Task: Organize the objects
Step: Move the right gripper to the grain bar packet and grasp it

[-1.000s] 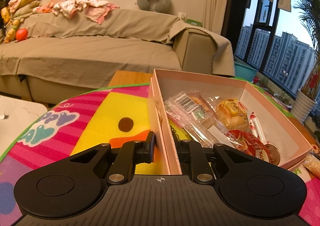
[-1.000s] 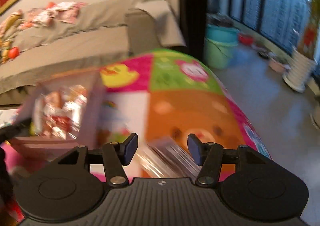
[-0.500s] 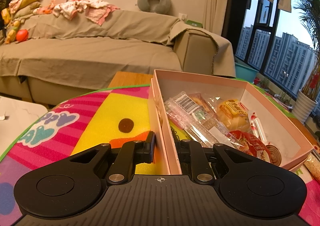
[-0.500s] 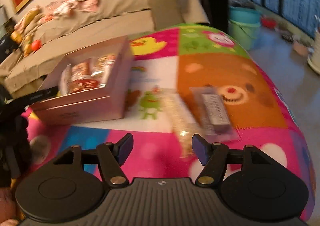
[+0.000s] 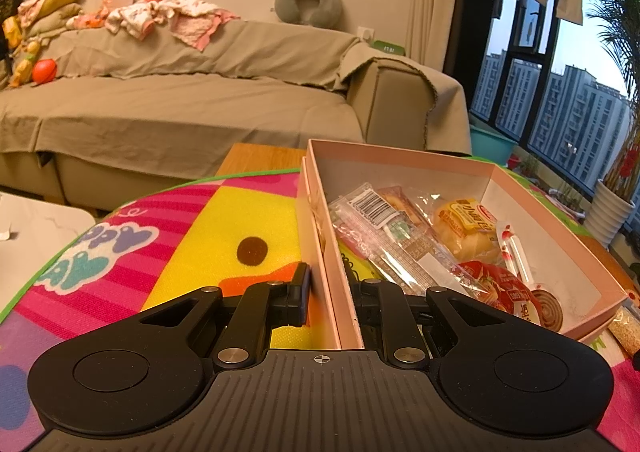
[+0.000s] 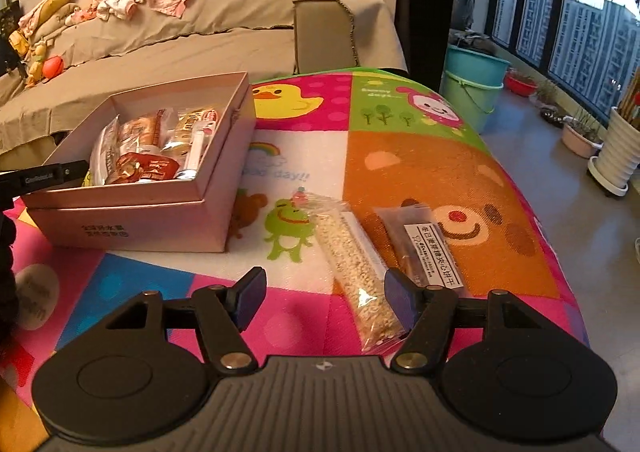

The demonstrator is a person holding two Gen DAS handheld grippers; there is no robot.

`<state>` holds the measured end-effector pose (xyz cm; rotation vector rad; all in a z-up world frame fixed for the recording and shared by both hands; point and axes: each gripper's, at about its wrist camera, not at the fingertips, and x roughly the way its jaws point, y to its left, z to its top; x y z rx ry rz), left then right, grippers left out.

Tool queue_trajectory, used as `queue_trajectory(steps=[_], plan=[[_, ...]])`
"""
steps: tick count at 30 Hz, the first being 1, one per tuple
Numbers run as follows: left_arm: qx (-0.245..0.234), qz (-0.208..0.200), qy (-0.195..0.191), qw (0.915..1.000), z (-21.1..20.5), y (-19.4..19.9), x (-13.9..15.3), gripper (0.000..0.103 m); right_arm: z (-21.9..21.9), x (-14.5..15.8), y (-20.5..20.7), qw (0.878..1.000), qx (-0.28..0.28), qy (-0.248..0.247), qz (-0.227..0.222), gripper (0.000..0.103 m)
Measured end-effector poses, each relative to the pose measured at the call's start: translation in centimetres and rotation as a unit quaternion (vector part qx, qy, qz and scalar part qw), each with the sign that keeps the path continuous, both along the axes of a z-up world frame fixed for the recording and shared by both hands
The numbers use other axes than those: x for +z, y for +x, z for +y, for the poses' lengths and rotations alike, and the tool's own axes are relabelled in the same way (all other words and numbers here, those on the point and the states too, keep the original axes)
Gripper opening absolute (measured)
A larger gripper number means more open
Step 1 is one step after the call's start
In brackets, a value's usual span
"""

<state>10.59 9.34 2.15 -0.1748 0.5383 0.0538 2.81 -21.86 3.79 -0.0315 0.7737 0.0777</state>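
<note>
An open pink box (image 5: pixel 560 220) stands on the colourful play mat (image 5: pixel 248 220), filled with several wrapped snacks (image 5: pixel 464 224). My left gripper (image 5: pixel 328 292) is shut on the box's near left wall, one finger outside and one inside. In the right wrist view the same box (image 6: pixel 132 220) sits at the left. My right gripper (image 6: pixel 324 296) hangs open just above the mat. A clear packet of pale grain bar (image 6: pixel 348 252) lies lengthwise with its near end between the fingers, untouched. A dark bar packet with a white label (image 6: pixel 428 252) lies just right of it.
A cloth-covered sofa (image 5: pixel 180 112) runs along the far side. The mat's right edge (image 6: pixel 560 252) drops to the floor, where teal buckets (image 6: pixel 472 80) and plant pots (image 6: pixel 616 156) stand by the window. A white surface (image 5: pixel 36 232) lies left of the mat.
My right gripper has swung round and sunk toward the mat, its jaws a little wider; the two packets now lie sharp and close ahead. The left gripper and box have not moved.
</note>
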Motion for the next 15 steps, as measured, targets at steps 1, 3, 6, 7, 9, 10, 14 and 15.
queue_trajectory(steps=[1,3,6,7,9,10,14,15], plan=[[0.0,0.0,0.0,1.0,0.0,0.0,0.0,0.017,-0.1,0.0,0.0,1.0,0.001,-0.001,-0.001,0.066],[0.0,0.0,0.0,1.0,0.0,0.0,0.0,0.017,-0.2,-0.2,0.2,1.0,0.001,-0.005,-0.002,0.067],[0.0,0.0,0.0,1.0,0.0,0.0,0.0,0.017,-0.6,-0.7,0.7,1.0,-0.009,-0.012,0.003,0.067],[0.0,0.0,0.0,1.0,0.0,0.0,0.0,0.017,-0.8,-1.0,0.8,1.0,-0.012,-0.011,0.008,0.067],[0.0,0.0,0.0,1.0,0.0,0.0,0.0,0.017,-1.4,-1.5,0.9,1.0,-0.014,0.003,0.023,0.067],[0.0,0.0,0.0,1.0,0.0,0.0,0.0,0.017,-1.6,-1.6,0.8,0.999,-0.012,0.014,0.029,0.067],[0.0,0.0,0.0,1.0,0.0,0.0,0.0,0.017,-1.4,-0.7,-0.7,0.996,0.044,0.071,0.037,0.067],[0.0,0.0,0.0,1.0,0.0,0.0,0.0,0.017,-1.0,-0.3,-1.0,0.996,0.055,0.07,0.031,0.067]])
